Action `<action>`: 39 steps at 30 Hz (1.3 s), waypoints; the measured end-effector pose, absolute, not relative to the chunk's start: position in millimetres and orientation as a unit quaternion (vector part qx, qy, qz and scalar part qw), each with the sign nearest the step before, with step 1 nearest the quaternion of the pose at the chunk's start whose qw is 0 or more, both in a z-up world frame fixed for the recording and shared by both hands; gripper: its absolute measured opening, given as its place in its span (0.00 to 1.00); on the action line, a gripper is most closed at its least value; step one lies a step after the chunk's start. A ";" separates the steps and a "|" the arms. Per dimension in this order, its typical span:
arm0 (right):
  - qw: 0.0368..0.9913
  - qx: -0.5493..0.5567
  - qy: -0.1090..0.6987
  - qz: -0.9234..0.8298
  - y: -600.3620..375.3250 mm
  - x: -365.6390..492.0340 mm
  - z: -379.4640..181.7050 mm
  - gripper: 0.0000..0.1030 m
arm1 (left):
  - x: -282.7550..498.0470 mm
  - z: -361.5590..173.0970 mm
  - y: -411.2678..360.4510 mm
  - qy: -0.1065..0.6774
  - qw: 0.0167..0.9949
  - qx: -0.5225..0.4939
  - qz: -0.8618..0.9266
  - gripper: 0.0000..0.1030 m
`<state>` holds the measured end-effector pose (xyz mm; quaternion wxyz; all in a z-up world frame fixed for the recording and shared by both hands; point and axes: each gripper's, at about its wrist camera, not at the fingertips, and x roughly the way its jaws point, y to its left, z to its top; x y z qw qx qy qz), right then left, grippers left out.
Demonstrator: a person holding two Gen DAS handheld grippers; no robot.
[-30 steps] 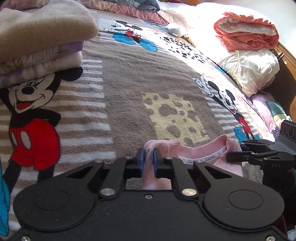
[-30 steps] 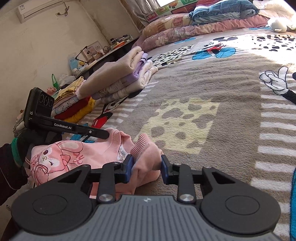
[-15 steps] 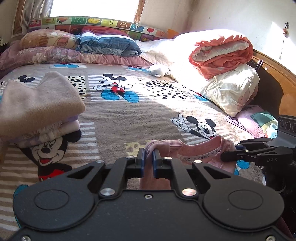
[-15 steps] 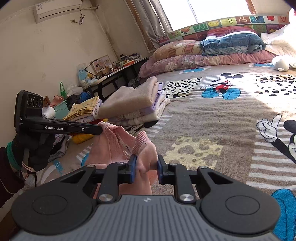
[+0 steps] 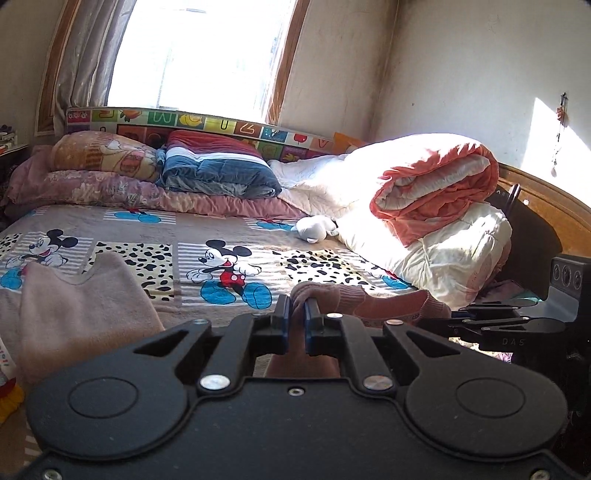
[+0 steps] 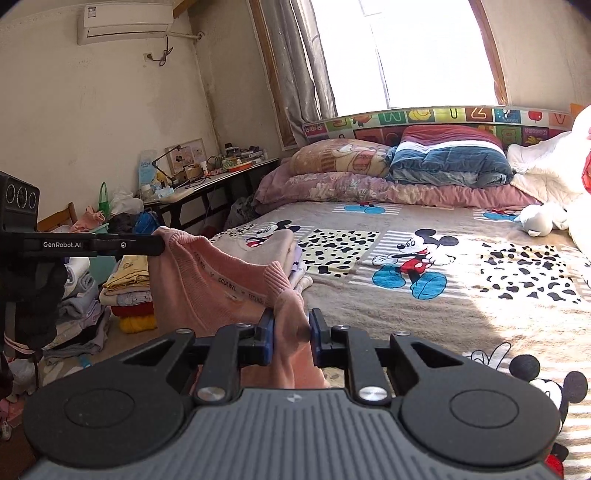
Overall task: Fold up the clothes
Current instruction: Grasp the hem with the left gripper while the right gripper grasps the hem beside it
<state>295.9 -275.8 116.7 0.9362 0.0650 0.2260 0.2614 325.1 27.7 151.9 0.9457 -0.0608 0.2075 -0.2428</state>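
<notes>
- Left gripper [image 5: 297, 317], closest in the left wrist view: its 2 blue-padded jaws are pinched almost together on a fold of the pink sweater [image 5: 332, 299], which hangs down between the black finger links
- Right gripper [image 6: 291, 334], closest in the right wrist view: its jaws have just been closing and now press a thicker bunch of the same sweater [image 6: 221, 284], with a wider gap than the left pair
- Only the right wrist view shows the garment's span: it is held up off the bed, stretched between the 2 grippers, its ribbed neckline and printed neck tape sagging in the middle; the left gripper [image 6: 155, 246] enters from the left edge, held by a dark-gloved hand [image 6: 33, 295]
- The left wrist view shows only a bit of the sweater beyond the jaws, with the right gripper [image 5: 461, 314] just past it at the right edge
- Next out, a stack of folded clothes [image 5: 81, 306] lies on the Mickey Mouse blanket [image 5: 221, 266]; the right wrist view shows it partly behind the sweater
- Farther, a white soft toy [image 5: 314, 229] rests beside a rolled orange-and-white quilt [image 5: 436, 192], which only the left view shows whole
- Only the right wrist view shows a heap of clothes [image 6: 125, 291] beside the bed, a cluttered desk [image 6: 207, 177] and an air conditioner [image 6: 125, 18] high on the wall
- Farthest, in both views, pillows [image 6: 340, 158] lie under a bright window [image 5: 199, 55]
</notes>
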 end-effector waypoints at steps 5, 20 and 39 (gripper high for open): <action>0.951 0.073 0.201 0.225 -289.3 315.4 140.8 0.19 | 336.6 170.9 15.4 0.179 0.955 -0.059 -0.228 0.05; 0.959 0.078 0.208 0.178 -294.6 350.7 108.3 0.19 | 335.2 106.7 1.8 0.189 0.962 -0.010 -0.199 0.05; 0.938 0.096 0.264 0.202 -255.5 173.3 -3.4 0.19 | 173.7 17.9 16.6 0.274 0.944 -0.071 -0.172 0.05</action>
